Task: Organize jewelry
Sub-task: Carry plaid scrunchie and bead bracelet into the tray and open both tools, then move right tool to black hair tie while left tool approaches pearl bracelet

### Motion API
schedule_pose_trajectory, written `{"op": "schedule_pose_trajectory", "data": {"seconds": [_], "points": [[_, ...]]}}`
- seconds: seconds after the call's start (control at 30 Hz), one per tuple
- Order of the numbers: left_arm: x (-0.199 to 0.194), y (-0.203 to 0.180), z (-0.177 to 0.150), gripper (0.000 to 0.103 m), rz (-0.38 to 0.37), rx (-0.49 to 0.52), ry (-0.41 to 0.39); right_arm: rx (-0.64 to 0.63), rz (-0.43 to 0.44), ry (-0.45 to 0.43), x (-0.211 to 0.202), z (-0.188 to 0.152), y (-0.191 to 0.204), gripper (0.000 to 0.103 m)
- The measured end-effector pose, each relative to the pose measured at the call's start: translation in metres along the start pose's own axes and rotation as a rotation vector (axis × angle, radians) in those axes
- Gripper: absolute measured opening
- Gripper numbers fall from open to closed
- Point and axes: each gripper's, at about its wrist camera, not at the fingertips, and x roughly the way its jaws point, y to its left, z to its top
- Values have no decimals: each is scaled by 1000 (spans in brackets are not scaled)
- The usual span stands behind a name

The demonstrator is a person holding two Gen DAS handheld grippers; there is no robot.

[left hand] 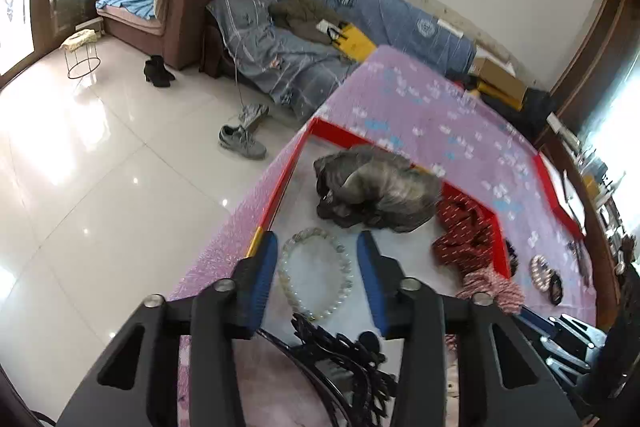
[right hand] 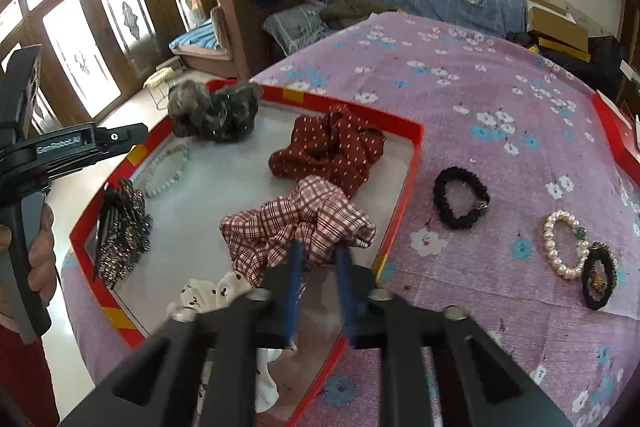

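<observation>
**3 pieces left on the cloth, 6 already in the tray**

2 grippers work over the red tray (right hand: 416,155) from where I stand. Nearest, the right gripper (right hand: 320,255) reaches over the tray's near edge, its jaws a little apart around a fold of the plaid scrunchie (right hand: 296,223); I cannot tell whether they pinch the fabric or have just let it go. Beside it lies 1 white spotted scrunchie (right hand: 208,293).

To the left, the left gripper (left hand: 316,259) hangs with its jaws spread wide, holding nothing, on either side of the clear bead bracelet (left hand: 316,271), which lies flat on the tray floor. Just below it sits 1 black ornate hair clip (left hand: 340,355).

Farther in are 1 red dotted scrunchie (right hand: 328,151) and, at the far corner, 1 grey-black scrunchie (right hand: 216,115).

By my count that makes 6 pieces inside: 4 scrunchies, 1 bracelet, 1 clip. Out on the purple flowered cloth (right hand: 460,87), well apart from the tray, wait 3 more: 1 black scrunchie (right hand: 460,197), 1 pearl bracelet (right hand: 564,243) and 1 dark hair tie (right hand: 598,275) touching it. I judge the job about two-thirds done.
</observation>
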Motion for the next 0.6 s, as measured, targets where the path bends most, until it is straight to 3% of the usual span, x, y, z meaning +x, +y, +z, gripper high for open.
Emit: {"op": "schedule_pose_trajectory", "data": {"seconds": [0.07, 0.3, 0.43, 0.6], "points": [[-11, -2, -1, 43, -3, 0, -17, 3, -1, -26, -9, -1, -2, 41], [-36, -21, -14, 50, 69, 56, -62, 7, -20, -56, -32, -14, -12, 41], [-43, -40, -23, 52, 94, 106, -56, 59, -29, -57, -46, -29, -36, 41], [-41, -63, -33, 55, 65, 142, -34, 135, -68, -69, -66, -48, -73, 42]]}}
